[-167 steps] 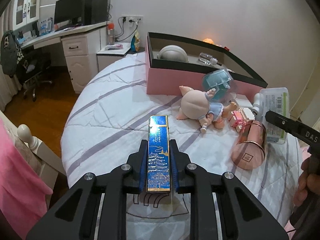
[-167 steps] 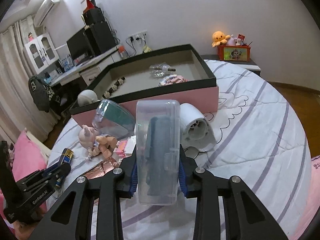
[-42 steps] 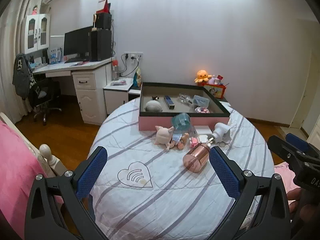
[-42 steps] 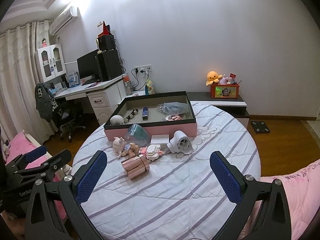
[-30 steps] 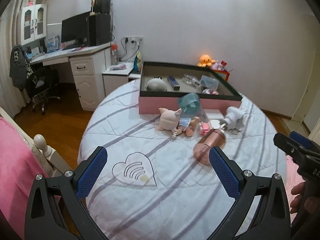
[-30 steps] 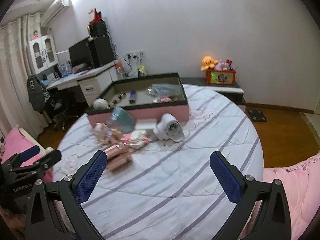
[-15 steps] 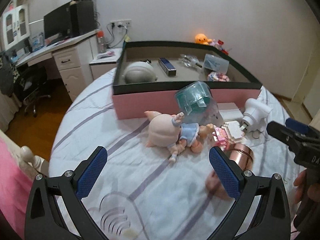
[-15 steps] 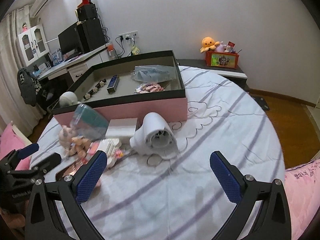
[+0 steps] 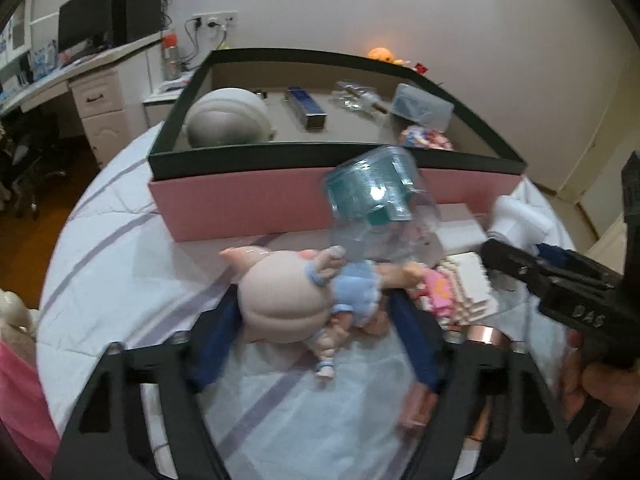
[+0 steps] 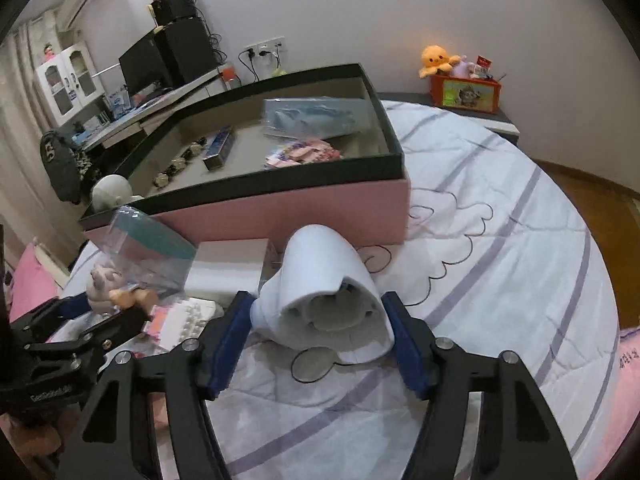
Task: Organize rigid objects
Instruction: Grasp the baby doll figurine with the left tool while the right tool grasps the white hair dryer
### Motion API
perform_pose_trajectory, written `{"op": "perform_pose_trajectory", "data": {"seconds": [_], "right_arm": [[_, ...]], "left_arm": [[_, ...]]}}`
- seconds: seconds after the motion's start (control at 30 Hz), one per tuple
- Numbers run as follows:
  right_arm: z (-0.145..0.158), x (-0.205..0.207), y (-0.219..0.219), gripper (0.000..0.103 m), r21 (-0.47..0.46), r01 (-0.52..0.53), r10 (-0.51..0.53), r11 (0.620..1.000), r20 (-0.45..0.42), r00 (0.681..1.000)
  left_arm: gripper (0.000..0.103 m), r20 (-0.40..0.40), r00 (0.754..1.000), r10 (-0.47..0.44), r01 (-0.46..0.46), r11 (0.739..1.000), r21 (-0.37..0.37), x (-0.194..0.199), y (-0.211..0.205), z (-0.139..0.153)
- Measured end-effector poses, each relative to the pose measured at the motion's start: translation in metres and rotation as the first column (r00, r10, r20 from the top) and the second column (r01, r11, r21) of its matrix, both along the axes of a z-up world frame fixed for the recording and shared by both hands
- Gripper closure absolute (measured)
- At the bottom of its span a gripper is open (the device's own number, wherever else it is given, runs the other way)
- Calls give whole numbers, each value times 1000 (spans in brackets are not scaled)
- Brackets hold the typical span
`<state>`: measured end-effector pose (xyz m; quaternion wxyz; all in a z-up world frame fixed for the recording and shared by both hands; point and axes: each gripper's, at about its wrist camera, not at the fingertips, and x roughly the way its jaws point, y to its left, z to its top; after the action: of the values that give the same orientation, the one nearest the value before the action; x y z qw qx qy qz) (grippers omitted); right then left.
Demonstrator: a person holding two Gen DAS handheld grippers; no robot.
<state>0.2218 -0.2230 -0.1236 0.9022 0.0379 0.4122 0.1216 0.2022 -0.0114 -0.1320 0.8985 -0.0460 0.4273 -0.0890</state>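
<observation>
Left wrist tool (image 9: 316, 320): jaws just closing around the pig doll (image 9: 292, 300), pads beside it, not clearly pressing.
Left wrist doll: pale round head, blue dress, on the bed (image 9: 120, 264) at 6 o'clock of the pink box (image 9: 248, 204).
Left wrist risk: rounded head may squirt free.
Right wrist tool (image 10: 316, 332): jaws just closing, flanking the white hair dryer (image 10: 324, 280), contact unclear.
Right wrist risk: smooth shell could slip.

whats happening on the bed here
A person is tidying toys into the pink box. The left gripper has just been closing around the pig doll, the right gripper around the white hair dryer. Both still lie on the striped bedspread; a firm grip isn't clear yet.
</observation>
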Motion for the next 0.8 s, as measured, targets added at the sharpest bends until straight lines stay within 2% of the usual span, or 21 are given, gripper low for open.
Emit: {"op": "perform_pose_trajectory", "data": {"seconds": [0.23, 0.6, 0.8], "right_arm": [[6, -13, -7, 38, 28, -2, 1, 1000, 20, 1000], [22, -40, -13, 39, 59, -15, 12, 998, 55, 998], [44, -56, -9, 39, 71, -36, 29, 997, 104, 994]], "left_arm": [[31, 31, 999, 25, -24, 999, -48, -14, 9, 4], [31, 79, 994, 72, -68, 996, -53, -52, 25, 15], [31, 120, 990, 77, -71, 996, -55, -66, 33, 33]]}}
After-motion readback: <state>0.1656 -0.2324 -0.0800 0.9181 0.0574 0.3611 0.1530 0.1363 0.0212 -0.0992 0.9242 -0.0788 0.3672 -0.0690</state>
